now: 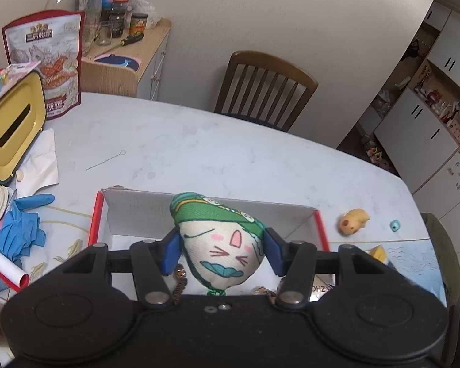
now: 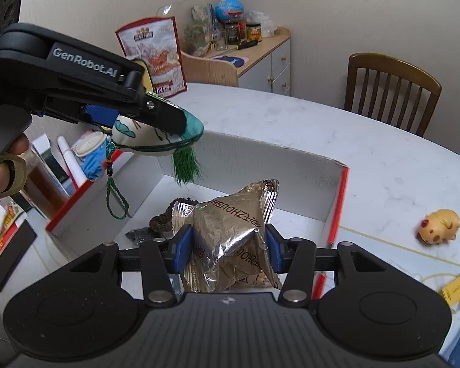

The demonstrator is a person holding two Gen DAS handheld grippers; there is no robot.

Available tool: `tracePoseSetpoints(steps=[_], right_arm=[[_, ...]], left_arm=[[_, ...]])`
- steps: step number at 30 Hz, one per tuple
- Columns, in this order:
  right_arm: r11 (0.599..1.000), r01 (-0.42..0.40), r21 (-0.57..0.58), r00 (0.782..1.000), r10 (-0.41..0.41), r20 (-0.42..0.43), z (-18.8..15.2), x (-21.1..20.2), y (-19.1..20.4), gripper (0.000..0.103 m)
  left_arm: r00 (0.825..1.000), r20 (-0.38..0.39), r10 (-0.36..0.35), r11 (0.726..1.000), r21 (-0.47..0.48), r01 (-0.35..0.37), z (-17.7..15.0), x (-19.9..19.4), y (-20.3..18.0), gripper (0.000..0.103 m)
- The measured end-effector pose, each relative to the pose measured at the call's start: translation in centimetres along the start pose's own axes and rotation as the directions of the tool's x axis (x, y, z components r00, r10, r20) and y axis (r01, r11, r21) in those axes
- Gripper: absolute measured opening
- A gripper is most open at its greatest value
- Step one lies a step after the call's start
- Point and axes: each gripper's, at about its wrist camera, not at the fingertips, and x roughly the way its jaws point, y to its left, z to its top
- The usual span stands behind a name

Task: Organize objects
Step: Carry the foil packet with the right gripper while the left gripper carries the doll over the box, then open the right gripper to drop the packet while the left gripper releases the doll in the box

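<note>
White marble worktop carries a red-edged box; left gripper clamps a cat-faced plush, right gripper a foil packet; toy lower right.

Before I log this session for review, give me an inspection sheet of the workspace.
Surface: white marble-look table, mostly bare at centre.
Job's things: red-edged white cardboard box; green-and-cream cartoon-face sachet; silver foil packet.
Clutter: blue gloves, yellow tissue box, orange toy animal.
Grippers: left gripper holds the sachet over the box; right gripper holds the packet.
Cables: nothing seen.
Surroundings: brown wooden chair, wooden side cabinet.
</note>
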Motion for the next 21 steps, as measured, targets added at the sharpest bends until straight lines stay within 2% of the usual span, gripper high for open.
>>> tracePoseSetpoints(steps=[8, 12, 21], right_arm=[[0.997, 0.021, -0.074, 0.998, -0.025, -0.058, 0.4, 3.1, 0.9, 0.05], [0.997, 0.021, -0.075, 0.995, -0.028, -0.094, 0.3, 4.3, 0.8, 0.05], [0.993, 0.027, -0.116, 0.992, -0.041, -0.117, -0.3, 5.1, 1.3, 0.05]], left_arm=[[0.997, -0.068, 0.021, 1.0, -0.005, -0.021, -0.4, 4.0, 2.0, 0.055], [0.994, -0.101, 0.05, 0.999, 0.025, -0.047, -0.8, 5.7, 2.4, 0.055], [0.974, -0.188, 0.127, 0.991, 0.055, -0.119, -2.3, 8.2, 3.6, 0.055]])
